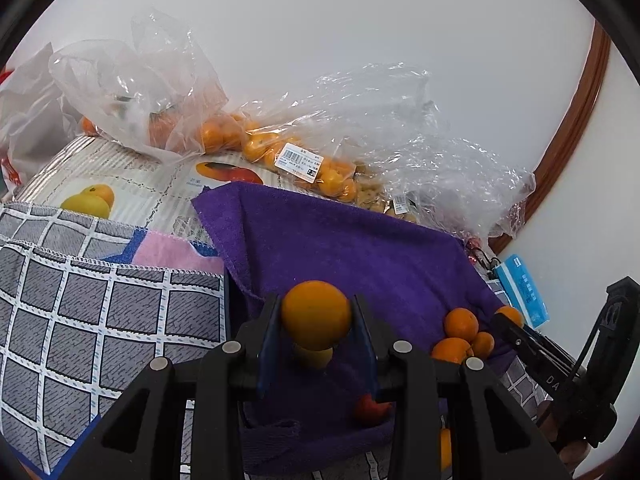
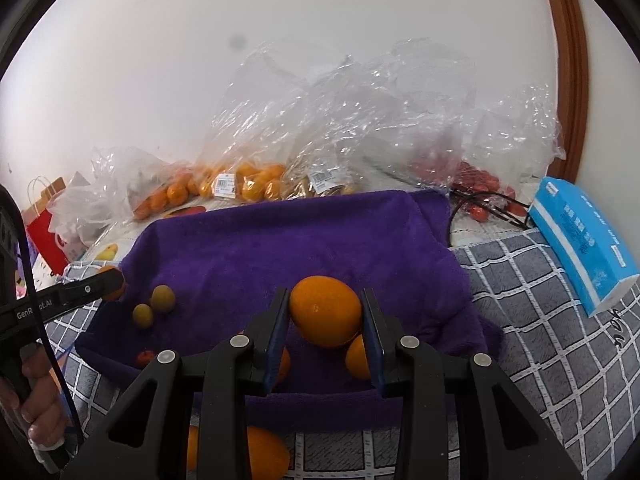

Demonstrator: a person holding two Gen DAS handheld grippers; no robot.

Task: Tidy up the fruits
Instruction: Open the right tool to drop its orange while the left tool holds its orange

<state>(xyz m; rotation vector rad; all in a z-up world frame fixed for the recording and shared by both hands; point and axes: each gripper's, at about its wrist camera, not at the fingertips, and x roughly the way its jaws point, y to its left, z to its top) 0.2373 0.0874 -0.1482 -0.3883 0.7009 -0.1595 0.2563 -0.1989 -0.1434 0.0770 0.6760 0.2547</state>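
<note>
Two oranges are held at once, one per tool. Seen from the left wrist, the left gripper (image 1: pixel 316 320) has its fingers (image 1: pixel 269 332) clenched on an orange (image 1: pixel 316 310) above the purple towel (image 1: pixel 340 248); a yellowish fruit (image 1: pixel 314 354) below it is mostly hidden, so its kind is unclear. A small red fruit (image 1: pixel 372 410) peeks from behind the right finger. Farther right, loose small oranges (image 1: pixel 460 334) lie on the towel just beside the right gripper (image 1: pixel 508 322), whose tip covers one of them.

From the right wrist, the left gripper (image 2: pixel 114 282) enters at the left edge, its orange almost wholly hidden. Two olive-green fruits (image 2: pixel 154 306) lie on the towel (image 2: pixel 300 240), visible only from this side. The right gripper (image 2: pixel 325 316) grasps a large orange (image 2: pixel 325 310), with another orange (image 2: pixel 357 358) partly masked behind a finger. Crumpled bags (image 2: pixel 360 128) blur the fruit inside; the blue tissue pack (image 2: pixel 580 240) shows whole here, cut short in the other view.
</note>
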